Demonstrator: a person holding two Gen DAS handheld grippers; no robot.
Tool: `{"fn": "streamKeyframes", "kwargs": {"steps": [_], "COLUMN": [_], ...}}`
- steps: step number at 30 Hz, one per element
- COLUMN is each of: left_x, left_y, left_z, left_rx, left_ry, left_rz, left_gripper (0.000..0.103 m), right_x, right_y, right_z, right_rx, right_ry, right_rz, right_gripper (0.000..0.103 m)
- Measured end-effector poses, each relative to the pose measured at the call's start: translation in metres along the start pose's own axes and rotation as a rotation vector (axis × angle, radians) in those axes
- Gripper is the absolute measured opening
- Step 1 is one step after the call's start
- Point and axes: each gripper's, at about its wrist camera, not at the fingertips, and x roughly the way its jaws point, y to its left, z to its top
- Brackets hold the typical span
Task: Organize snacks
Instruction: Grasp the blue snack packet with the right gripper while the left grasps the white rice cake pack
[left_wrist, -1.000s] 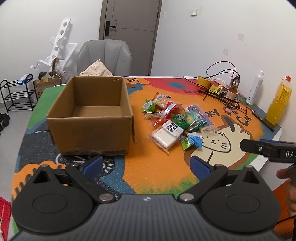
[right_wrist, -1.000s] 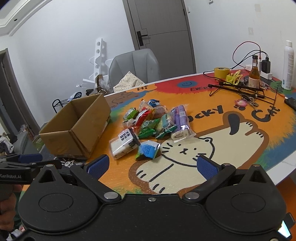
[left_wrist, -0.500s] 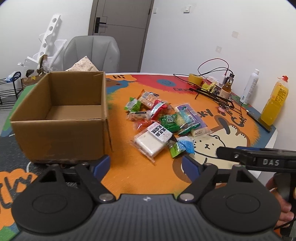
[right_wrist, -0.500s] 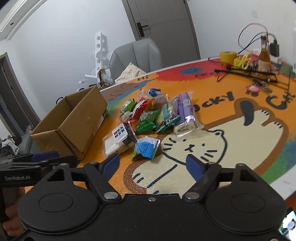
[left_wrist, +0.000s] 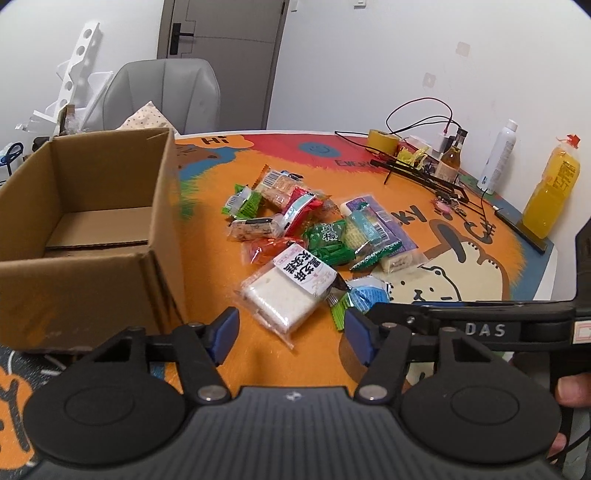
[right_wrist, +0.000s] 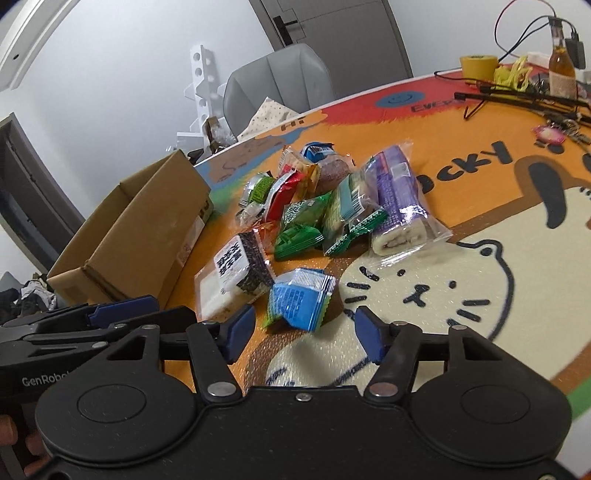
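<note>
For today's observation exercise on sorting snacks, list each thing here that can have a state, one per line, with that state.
Cardboard box: open, empty.
Left hand-held gripper: open, holding nothing.
Right hand-held gripper: open, holding nothing.
Blue snack packet: sealed, on the mat.
Door: closed.
Yellow drink bottle: upright, capped.

Bare mat (left_wrist: 207, 295) between cardboard box (left_wrist: 110, 266) and snack pile (left_wrist: 314, 236); right claw (left_wrist: 373, 314) crowding the pile's near edge.
</note>
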Motion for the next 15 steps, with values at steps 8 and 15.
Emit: {"fn": "streamKeyframes", "kwargs": {"steps": [8,15], "left_x": [0.015,0.034], "left_y": [-0.003,-0.014], "left_z": [0.012,0.023], "left_rx": [0.007,0.058], "left_ry": [-0.024,-0.015], "left_rz": [-0.009,0.007], "left_gripper": [0.062,0.062], "right_x": [0.016,0.009], "right_y": [-0.005,-0.021], "right_z": [0.010,0.010], "right_rx": [-0.021,0.007], "right_ry": [0.010,0.005], "right_rz": [0.019,0.033], "right_gripper": [0.033,0.032]}}
